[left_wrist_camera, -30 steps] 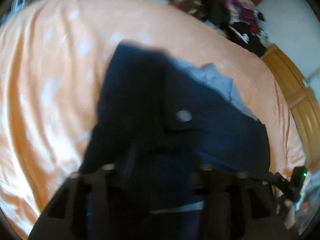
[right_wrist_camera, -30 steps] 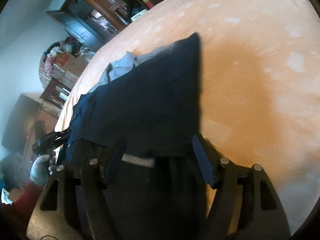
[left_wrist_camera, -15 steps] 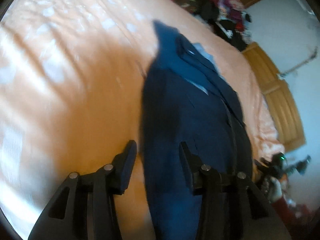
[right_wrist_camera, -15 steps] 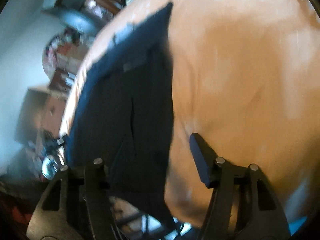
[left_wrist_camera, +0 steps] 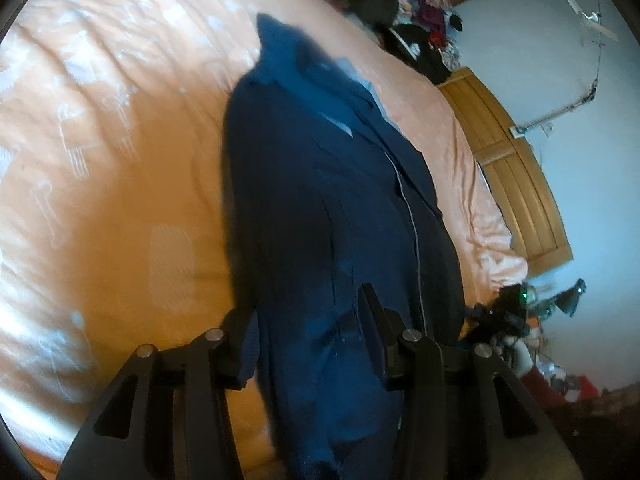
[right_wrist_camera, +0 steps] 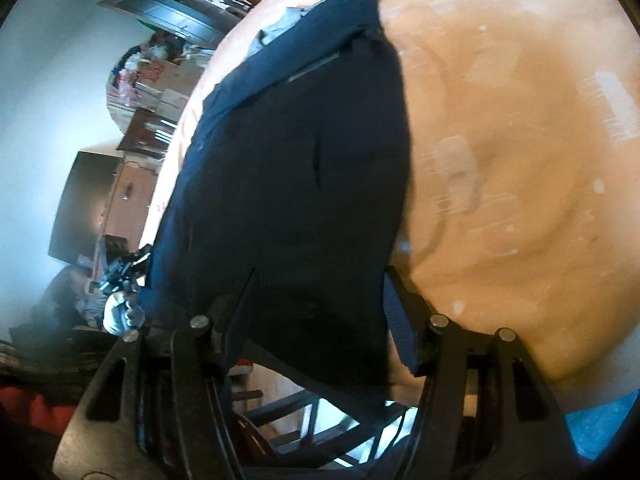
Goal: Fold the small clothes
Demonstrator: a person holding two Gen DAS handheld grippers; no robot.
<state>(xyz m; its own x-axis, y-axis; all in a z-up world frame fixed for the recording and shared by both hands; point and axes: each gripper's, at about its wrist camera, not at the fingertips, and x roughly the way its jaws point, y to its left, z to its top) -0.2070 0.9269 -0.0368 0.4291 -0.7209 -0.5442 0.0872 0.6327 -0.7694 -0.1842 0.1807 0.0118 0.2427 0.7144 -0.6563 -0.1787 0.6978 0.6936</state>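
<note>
Since a second ago we have swung the navy garment [left_wrist_camera: 328,208] flat along the orange bed [left_wrist_camera: 100,160]. Left hand-held gripper [left_wrist_camera: 306,336] and right hand-held gripper [right_wrist_camera: 316,312] gape around its near hem, gripping nothing; next fold can start.

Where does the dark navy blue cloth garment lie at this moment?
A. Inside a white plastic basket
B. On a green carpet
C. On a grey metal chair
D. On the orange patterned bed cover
D: the dark navy blue cloth garment lies spread on the orange patterned bed cover, and both wrist views show orange fabric beside it.
</note>
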